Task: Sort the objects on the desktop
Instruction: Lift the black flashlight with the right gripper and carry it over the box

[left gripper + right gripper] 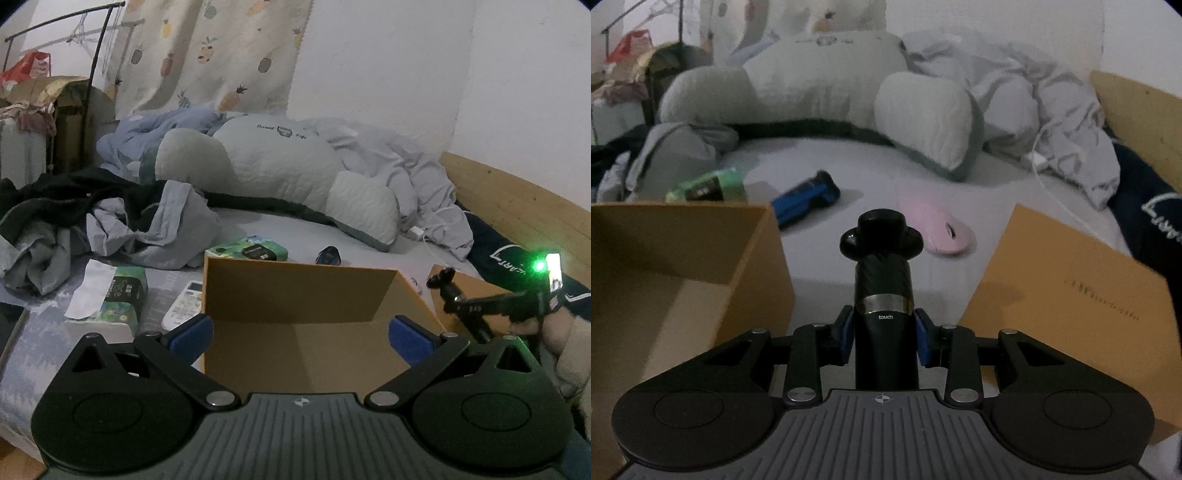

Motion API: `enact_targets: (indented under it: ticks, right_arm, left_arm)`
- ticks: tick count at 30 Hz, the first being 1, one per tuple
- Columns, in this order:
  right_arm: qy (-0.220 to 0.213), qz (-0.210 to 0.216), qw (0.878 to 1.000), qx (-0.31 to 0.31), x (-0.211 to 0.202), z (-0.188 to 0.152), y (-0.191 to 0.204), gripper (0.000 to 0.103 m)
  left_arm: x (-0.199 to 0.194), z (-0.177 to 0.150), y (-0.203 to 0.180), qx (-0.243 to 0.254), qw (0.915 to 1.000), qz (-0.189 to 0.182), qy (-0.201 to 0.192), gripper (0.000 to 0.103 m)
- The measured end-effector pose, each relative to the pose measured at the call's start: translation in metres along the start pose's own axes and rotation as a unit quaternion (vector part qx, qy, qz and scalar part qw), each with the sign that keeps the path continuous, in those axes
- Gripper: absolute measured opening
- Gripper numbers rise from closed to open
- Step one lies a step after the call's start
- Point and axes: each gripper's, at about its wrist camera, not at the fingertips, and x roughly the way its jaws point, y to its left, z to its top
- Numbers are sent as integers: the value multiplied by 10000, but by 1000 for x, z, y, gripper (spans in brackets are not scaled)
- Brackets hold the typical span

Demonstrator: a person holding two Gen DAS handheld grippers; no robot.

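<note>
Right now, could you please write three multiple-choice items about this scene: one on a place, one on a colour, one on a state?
1. Where does the blue-and-black object lie?
A. inside the cardboard box
B. on the bed sheet beyond the box
C. on top of the pillow

2. What colour is the computer mouse?
A. pink
B. green
C. black

3. How is the right hand-held gripper?
A. open and empty
B. shut on the black umbrella
C. shut on the remote control

Answers:
1 B: it lies on the sheet behind the rim of the cardboard box.
2 A: its shell looks pale pink in the right wrist view.
3 B: both blue pads press the sides of the black umbrella, whose handle knob points forward.
</note>
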Motion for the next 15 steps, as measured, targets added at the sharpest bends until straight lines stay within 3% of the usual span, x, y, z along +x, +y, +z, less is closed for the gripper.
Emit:
enact_targets:
  ticks: [15]
  right_arm:
    - [-419, 485, 9976, -262, -66, 52, 49, 36]
  left_arm:
    - [-8, 2, 6, -133, 9999, 33, -65, 103]
